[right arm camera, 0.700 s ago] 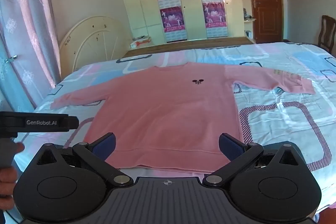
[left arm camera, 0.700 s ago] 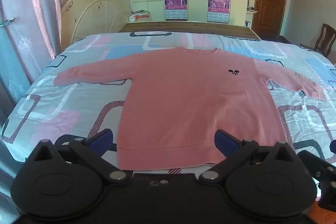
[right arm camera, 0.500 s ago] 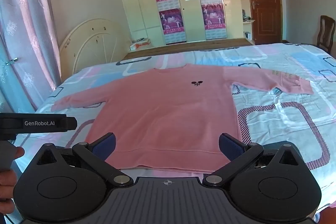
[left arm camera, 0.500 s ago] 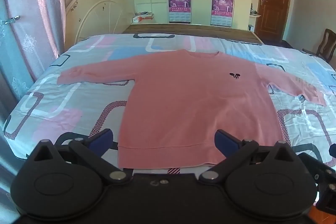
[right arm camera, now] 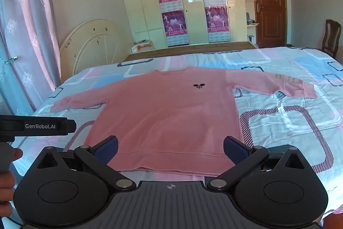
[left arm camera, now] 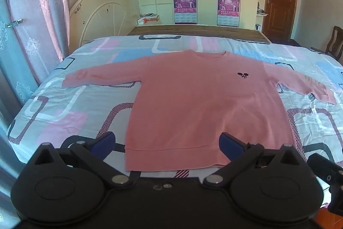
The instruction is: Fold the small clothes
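Pink long-sleeved sweatshirt (left arm camera: 199, 104) with a small dark emblem (left arm camera: 242, 75) on the chest lies flat, front up, on a bed covered by a pastel sheet (left arm camera: 64, 108) patterned with rounded rectangles; both sleeves stretch out to left and right, the hem nearest the cameras. Left gripper (left arm camera: 167, 143) and right gripper (right arm camera: 170, 148) hang above the near hem, jaws spread wide, blue pads holding nothing. A hand (right arm camera: 7, 175) grips the left tool's handle.

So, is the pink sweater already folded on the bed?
No, the pink sweater lies flat on the bed with both sleeves spread out.
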`<state>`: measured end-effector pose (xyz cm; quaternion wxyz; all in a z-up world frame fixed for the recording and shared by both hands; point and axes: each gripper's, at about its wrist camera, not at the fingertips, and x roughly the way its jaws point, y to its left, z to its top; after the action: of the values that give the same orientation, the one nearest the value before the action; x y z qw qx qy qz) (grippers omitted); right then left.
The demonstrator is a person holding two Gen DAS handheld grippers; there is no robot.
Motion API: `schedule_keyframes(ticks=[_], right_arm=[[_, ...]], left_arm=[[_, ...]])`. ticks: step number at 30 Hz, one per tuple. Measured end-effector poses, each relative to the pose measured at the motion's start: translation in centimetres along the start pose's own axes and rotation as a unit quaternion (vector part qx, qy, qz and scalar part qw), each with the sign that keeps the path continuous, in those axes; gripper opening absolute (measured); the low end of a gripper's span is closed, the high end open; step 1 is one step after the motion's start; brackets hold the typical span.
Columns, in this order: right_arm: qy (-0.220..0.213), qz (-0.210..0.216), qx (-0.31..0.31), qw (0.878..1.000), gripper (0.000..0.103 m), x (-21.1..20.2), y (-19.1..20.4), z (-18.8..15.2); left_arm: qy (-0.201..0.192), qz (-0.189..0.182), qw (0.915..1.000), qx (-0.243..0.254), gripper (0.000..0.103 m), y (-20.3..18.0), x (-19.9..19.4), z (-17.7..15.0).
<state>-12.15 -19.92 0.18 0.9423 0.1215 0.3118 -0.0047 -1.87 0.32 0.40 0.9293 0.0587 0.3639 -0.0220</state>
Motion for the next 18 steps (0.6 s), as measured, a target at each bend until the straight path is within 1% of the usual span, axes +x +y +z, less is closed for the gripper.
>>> schedule_keyframes(ticks=[18], right_arm=[[-0.009, -0.009, 0.0, 1.0, 0.103, 0.3, 0.3, 0.4]], left_arm=[[0.014, 0.001, 0.9999, -0.007, 0.103, 1.1, 0.6, -1.0]])
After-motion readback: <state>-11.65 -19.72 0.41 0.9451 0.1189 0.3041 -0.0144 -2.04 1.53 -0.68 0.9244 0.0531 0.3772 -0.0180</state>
